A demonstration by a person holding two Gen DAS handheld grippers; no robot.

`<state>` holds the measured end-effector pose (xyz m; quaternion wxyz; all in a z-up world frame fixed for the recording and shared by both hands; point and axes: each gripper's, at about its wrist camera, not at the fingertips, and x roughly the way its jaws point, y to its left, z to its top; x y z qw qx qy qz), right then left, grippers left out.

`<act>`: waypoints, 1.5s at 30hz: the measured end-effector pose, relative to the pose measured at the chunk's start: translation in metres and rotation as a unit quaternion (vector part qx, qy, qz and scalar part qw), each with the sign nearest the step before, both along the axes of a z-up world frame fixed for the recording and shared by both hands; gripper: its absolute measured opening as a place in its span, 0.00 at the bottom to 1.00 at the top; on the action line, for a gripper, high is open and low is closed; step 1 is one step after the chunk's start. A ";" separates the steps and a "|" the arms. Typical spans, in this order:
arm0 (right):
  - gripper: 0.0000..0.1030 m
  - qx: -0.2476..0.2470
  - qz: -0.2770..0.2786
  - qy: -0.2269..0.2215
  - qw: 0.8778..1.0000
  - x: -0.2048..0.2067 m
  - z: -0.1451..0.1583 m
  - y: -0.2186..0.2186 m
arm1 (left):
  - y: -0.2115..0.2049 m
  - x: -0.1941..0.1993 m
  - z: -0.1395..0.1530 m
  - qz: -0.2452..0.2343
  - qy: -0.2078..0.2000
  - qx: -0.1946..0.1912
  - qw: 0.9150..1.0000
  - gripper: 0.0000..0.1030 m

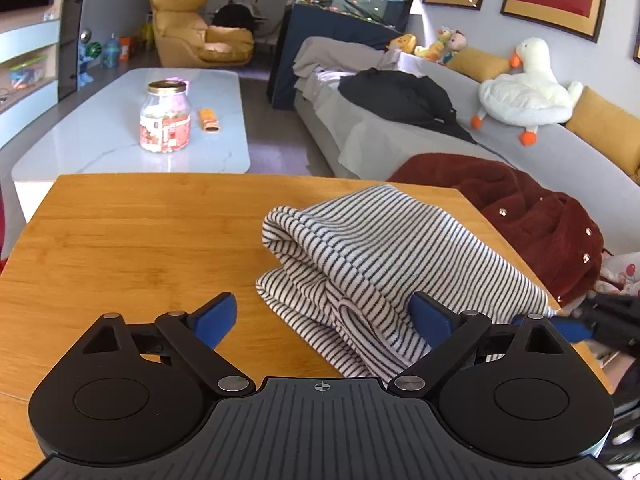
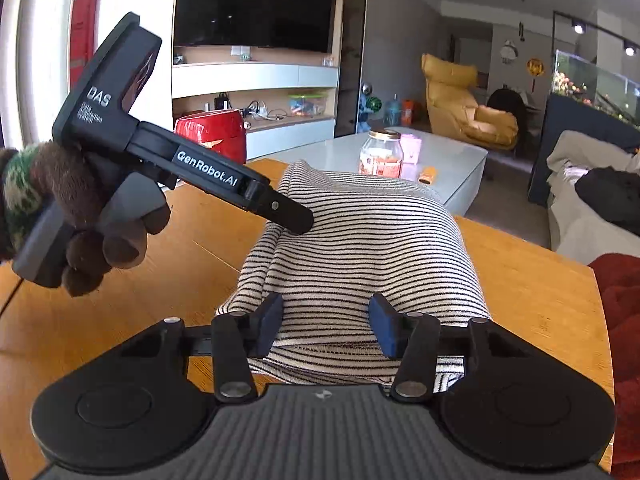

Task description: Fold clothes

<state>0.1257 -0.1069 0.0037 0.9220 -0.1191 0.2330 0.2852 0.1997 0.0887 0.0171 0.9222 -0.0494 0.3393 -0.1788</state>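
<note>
beyond the left gripper (image 1: 324, 316), past the far edge of the wooden table (image 1: 120, 240), a white coffee table (image 1: 100, 140) carries a glass jar (image 1: 165, 117) and a small orange packet (image 1: 209, 120). off to its right a dark red fleece garment (image 1: 520, 208) is heaped by the table's corner, with a grey sofa (image 1: 540, 160) and a plush goose (image 1: 524, 88) behind it. nothing blocks either tool. the striped garment (image 1: 380, 264) lies folded in a thick bundle on the table, right in front of both. the left gripper is spread wide, its right finger touching the cloth, its left finger over bare wood. the right gripper (image 2: 325, 324) is parted too, both blue pads against the bundle's near edge, gripping nothing. a brown-gloved hand (image 2: 92, 216) carries the left tool.
</note>
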 end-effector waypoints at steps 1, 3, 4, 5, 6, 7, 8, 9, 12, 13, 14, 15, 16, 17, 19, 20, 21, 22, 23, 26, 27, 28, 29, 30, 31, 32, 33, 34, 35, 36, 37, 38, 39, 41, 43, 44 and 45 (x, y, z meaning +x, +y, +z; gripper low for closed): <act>0.48 0.007 0.004 0.003 1.000 0.000 0.004 -0.003 | 0.000 0.000 0.000 0.000 0.000 0.001 1.000 0.95; 0.47 0.032 0.013 0.022 0.999 0.003 0.016 -0.013 | 0.001 0.000 0.000 0.000 0.000 0.001 1.000 0.95; 0.52 0.056 0.013 0.034 0.998 0.007 0.023 -0.023 | 0.001 0.000 0.000 0.000 0.000 0.001 1.000 0.95; 0.67 0.086 0.011 0.047 0.995 0.013 0.030 -0.034 | 0.001 0.000 0.000 0.000 0.000 0.001 1.000 0.95; 0.75 0.115 0.001 0.054 0.992 0.020 0.037 -0.048 | 0.001 0.000 0.000 0.000 0.000 0.001 1.000 0.95; 0.86 0.136 -0.008 0.061 0.989 0.028 0.042 -0.061 | 0.002 0.000 0.000 0.000 0.000 0.001 1.000 0.95; 0.89 0.153 -0.014 0.070 0.986 0.037 0.045 -0.073 | 0.002 -0.001 0.000 0.000 0.000 0.001 1.000 0.95; 0.89 0.168 -0.019 0.087 0.982 0.048 0.043 -0.084 | 0.002 -0.001 0.001 0.000 0.000 0.002 1.000 0.95; 0.90 0.191 -0.041 0.153 0.969 0.078 0.024 -0.109 | 0.004 -0.002 0.003 0.000 0.003 -0.009 1.000 0.94; 0.90 0.188 -0.051 0.171 0.966 0.085 0.015 -0.112 | 0.006 -0.004 0.005 0.000 0.007 -0.021 1.000 0.94; 0.90 0.180 -0.054 0.181 0.965 0.088 0.005 -0.113 | 0.007 -0.005 0.008 0.000 0.010 -0.033 0.999 0.94; 0.90 0.169 -0.056 0.188 0.966 0.089 -0.005 -0.111 | 0.008 -0.008 0.011 -0.007 0.012 -0.050 0.999 0.94; 0.90 0.169 -0.055 0.194 0.965 0.089 -0.013 -0.111 | 0.006 -0.011 0.012 -0.021 0.015 -0.069 0.997 0.94; 0.90 0.179 -0.054 0.200 0.962 0.088 -0.017 -0.112 | 0.003 -0.013 0.013 -0.037 0.019 -0.087 0.995 0.95; 0.90 0.198 -0.054 0.209 0.956 0.089 -0.021 -0.113 | -0.006 -0.016 0.012 -0.066 0.032 -0.112 0.991 0.96; 0.90 0.201 -0.053 0.207 0.956 0.091 -0.020 -0.114 | -0.014 -0.015 0.006 -0.075 0.043 -0.108 0.990 0.96; 0.90 0.204 -0.052 0.205 0.956 0.092 -0.019 -0.115 | -0.023 -0.013 0.000 -0.083 0.054 -0.103 0.990 0.96; 0.90 0.207 -0.051 0.202 0.956 0.094 -0.017 -0.116 | -0.029 -0.012 -0.006 -0.085 0.056 -0.088 0.991 0.96; 0.90 0.210 -0.050 0.200 0.956 0.095 -0.016 -0.117 | -0.035 -0.010 -0.012 -0.086 0.056 -0.072 0.992 0.96; 0.91 0.206 -0.047 0.209 0.955 0.113 -0.016 -0.117 | -0.030 -0.006 -0.027 -0.085 0.069 -0.083 0.991 0.96; 0.92 0.206 -0.040 0.217 0.953 0.120 -0.017 -0.115 | -0.025 -0.004 -0.031 -0.084 0.076 -0.096 0.989 0.96; 0.92 0.205 -0.032 0.226 0.952 0.127 -0.018 -0.112 | -0.023 -0.003 -0.032 -0.083 0.075 -0.098 0.989 0.96; 0.92 0.203 -0.024 0.235 0.950 0.132 -0.019 -0.109 | -0.021 -0.003 -0.033 -0.082 0.073 -0.098 0.989 0.96; 0.92 0.202 -0.015 0.245 0.948 0.137 -0.020 -0.107 | -0.020 -0.003 -0.034 -0.081 0.072 -0.097 0.989 0.95; 0.88 0.205 -0.007 0.256 0.945 0.140 -0.021 -0.103 | -0.019 -0.003 -0.034 -0.079 0.071 -0.096 0.990 0.95; 0.79 0.211 0.003 0.268 0.940 0.142 -0.021 -0.098 | -0.018 -0.003 -0.035 -0.078 0.069 -0.098 0.990 0.93; 0.73 0.217 0.012 0.280 0.935 0.144 -0.022 -0.093 | -0.016 -0.003 -0.035 -0.076 0.067 -0.100 0.990 0.92; 0.72 0.219 0.010 0.284 0.933 0.144 -0.021 -0.087 | -0.013 -0.003 -0.035 -0.071 0.066 -0.103 0.990 0.91; 0.71 0.216 0.006 0.284 0.934 0.145 -0.019 -0.081 | -0.009 -0.003 -0.034 -0.066 0.064 -0.106 0.990 0.88; 0.70 0.215 0.007 0.282 0.935 0.147 -0.018 -0.073 | -0.005 -0.003 -0.034 -0.061 0.062 -0.109 0.990 0.88; 0.67 0.216 0.009 0.279 0.936 0.149 -0.016 -0.065 | 0.001 -0.003 -0.034 -0.053 0.061 -0.112 0.990 0.86; 0.65 0.218 0.013 0.277 0.936 0.152 -0.016 -0.056 | 0.007 -0.004 -0.033 -0.044 0.059 -0.115 0.991 0.84; 0.65 0.219 0.020 0.275 0.936 0.157 -0.016 -0.046 | 0.016 -0.004 -0.033 -0.034 0.057 -0.118 0.991 0.82; 0.64 0.222 0.034 0.271 0.936 0.168 -0.017 -0.022 | 0.035 -0.003 -0.031 -0.013 0.050 -0.112 0.992 0.80; 0.64 0.226 0.041 0.268 0.936 0.182 -0.020 0.004 | 0.053 0.000 -0.027 0.009 0.042 -0.098 0.994 0.80; 0.64 0.229 0.042 0.265 0.936 0.189 -0.022 0.017 | 0.060 0.003 -0.025 0.020 0.038 -0.088 0.995 0.80; 0.64 0.231 0.044 0.262 0.936 0.196 -0.023 0.029 | 0.068 0.006 -0.023 0.031 0.034 -0.079 0.996 0.79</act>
